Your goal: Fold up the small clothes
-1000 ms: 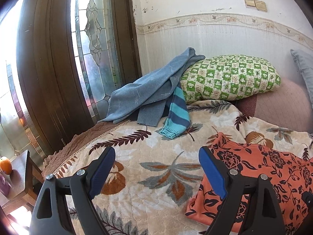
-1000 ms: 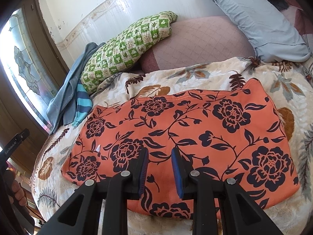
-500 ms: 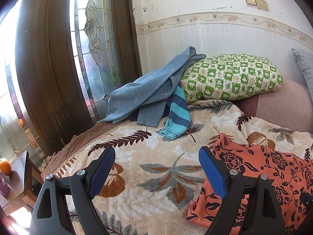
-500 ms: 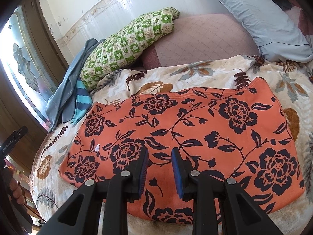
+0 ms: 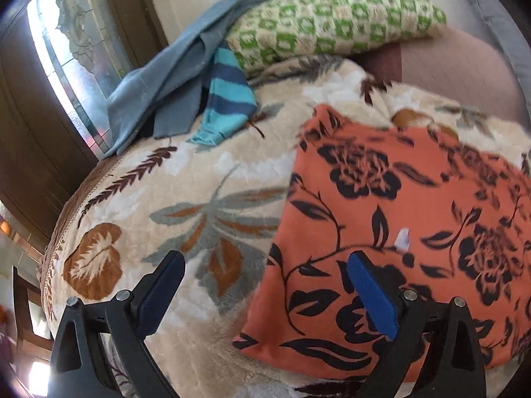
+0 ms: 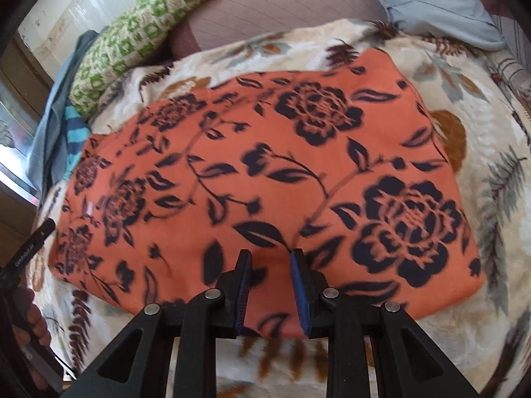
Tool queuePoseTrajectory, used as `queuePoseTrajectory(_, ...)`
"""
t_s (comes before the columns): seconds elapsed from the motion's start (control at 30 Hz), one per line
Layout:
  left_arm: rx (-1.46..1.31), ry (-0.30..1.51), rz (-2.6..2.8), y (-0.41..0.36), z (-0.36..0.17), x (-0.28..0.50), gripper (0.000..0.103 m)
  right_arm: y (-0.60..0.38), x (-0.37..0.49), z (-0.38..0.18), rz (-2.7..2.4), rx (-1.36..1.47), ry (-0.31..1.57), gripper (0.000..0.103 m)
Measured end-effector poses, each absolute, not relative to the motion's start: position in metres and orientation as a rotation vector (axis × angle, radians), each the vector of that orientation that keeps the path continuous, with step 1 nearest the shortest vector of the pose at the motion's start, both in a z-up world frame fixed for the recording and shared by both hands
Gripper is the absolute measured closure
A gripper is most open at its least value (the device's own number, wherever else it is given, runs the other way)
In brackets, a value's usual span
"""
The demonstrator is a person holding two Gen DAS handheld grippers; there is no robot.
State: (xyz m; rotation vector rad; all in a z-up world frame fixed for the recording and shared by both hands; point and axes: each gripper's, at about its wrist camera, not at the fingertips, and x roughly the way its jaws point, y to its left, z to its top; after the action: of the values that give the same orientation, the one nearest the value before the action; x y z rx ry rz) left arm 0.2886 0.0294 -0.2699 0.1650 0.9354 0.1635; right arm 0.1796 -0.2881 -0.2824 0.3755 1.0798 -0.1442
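An orange garment with black flowers (image 5: 398,199) lies spread flat on the floral blanket (image 5: 199,199); a small white tag (image 5: 403,237) shows on it. My left gripper (image 5: 264,258) hovers over the garment's left edge. Its jaws are opening wide, one finger over the blanket and one over the cloth, with nothing pinched. In the right wrist view the garment (image 6: 265,165) fills the middle. My right gripper (image 6: 270,254) hangs above its near edge, jaws narrowly apart and gripping nothing.
A blue-grey top (image 5: 172,76) and a striped turquoise sleeve (image 5: 229,99) lie at the bed's far left beside a green checked pillow (image 5: 332,23). A mauve cushion (image 6: 282,10) and a pale blue pillow (image 6: 431,0) sit behind. A dark wooden glazed door (image 5: 66,66) stands left.
Both grippers have dropped and tipped down toward the orange garment, which looks larger. The left one has come over the garment's left edge and its jaws stand wider.
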Motion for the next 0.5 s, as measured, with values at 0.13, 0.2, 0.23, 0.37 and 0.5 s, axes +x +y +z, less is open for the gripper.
queuePoseTrajectory(0.13, 0.177, 0.942, 0.170, 0.027, -0.278, 0.284, 0.003, -0.307, 0.147, -0.263, -0.121, 0.459, 1.093, 0.076)
queuePoseTrajectory(0.2, 0.248, 0.957, 0.173, 0.020, -0.270, 0.278, 0.003, -0.314, 0.111, -0.229, -0.085, 0.424, 0.956, 0.076)
queuePoseTrajectory(0.23, 0.288, 0.954, 0.182, 0.014, -0.264, 0.272, 0.003, -0.320, 0.091, -0.213, -0.082, 0.396, 0.898, 0.076)
queuePoseTrajectory(0.37, 0.379, 0.907, 0.180, -0.019, -0.228, 0.247, 0.003, -0.365, 0.017, -0.151, -0.146, 0.356, 0.707, 0.076)
queuePoseTrajectory(0.5, 0.414, 0.827, 0.118, -0.079, -0.188, 0.221, 0.003, -0.416, -0.046, -0.108, -0.237, 0.412, 0.555, 0.053)
